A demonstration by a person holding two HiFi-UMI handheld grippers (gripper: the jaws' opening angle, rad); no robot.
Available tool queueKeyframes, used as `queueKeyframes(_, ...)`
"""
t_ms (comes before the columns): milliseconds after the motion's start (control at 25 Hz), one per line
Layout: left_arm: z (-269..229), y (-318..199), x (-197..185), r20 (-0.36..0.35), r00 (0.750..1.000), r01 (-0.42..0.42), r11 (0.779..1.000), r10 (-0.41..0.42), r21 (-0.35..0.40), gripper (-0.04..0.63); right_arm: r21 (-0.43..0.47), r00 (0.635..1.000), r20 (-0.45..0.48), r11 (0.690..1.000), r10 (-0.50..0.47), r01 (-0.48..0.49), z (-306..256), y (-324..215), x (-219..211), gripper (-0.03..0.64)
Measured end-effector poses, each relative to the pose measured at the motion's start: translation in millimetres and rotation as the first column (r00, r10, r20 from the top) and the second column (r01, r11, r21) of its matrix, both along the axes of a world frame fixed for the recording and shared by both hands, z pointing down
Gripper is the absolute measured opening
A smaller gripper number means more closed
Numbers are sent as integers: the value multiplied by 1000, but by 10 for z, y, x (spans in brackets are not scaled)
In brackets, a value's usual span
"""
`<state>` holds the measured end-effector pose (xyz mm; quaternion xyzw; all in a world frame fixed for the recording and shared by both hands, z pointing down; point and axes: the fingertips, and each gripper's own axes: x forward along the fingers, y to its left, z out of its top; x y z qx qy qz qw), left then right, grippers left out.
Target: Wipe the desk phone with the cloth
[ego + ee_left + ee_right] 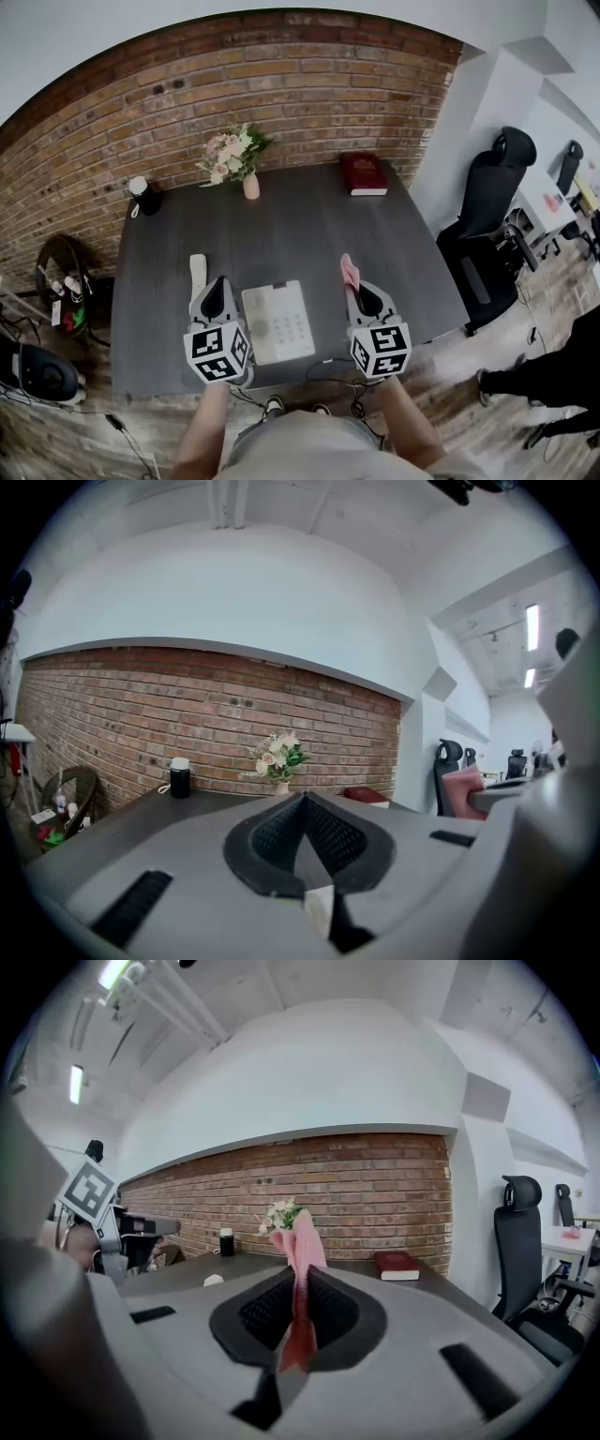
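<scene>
The white desk phone (pixel 277 322) lies flat near the front edge of the dark grey desk (pixel 300 234), between my two grippers. Its white handset (pixel 197 272) lies on the desk to the left, off the phone. My left gripper (pixel 219 283) hovers left of the phone, beside the handset; in the left gripper view this left gripper (pixel 303 803) has its jaws shut, with nothing seen between the tips. My right gripper (pixel 362 292) is right of the phone, shut on a pink cloth (pixel 349 270). The cloth (pixel 302 1241) stands up from the right gripper (pixel 298 1288).
At the back of the desk stand a flower vase (pixel 249 184), a red book (pixel 363 173) and a black cup with a white lid (pixel 143 195). A black office chair (pixel 492 202) is right of the desk. Cables hang at the front edge. A person's legs (pixel 548 375) show at far right.
</scene>
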<state>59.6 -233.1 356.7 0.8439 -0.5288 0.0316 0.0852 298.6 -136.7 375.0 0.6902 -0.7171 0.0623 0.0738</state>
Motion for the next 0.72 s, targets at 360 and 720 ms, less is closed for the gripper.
queueKeyframes(360,37,58,-63,4,1000,-2,1000,2,-9,-6,37,999,16,998,48,-48,-81,28,-25,18)
queueKeyframes(720,58,176,-103,0,1000,1,1000,-1,-20,-6,26,999,27,999,47,-47,-65,121,-83,18)
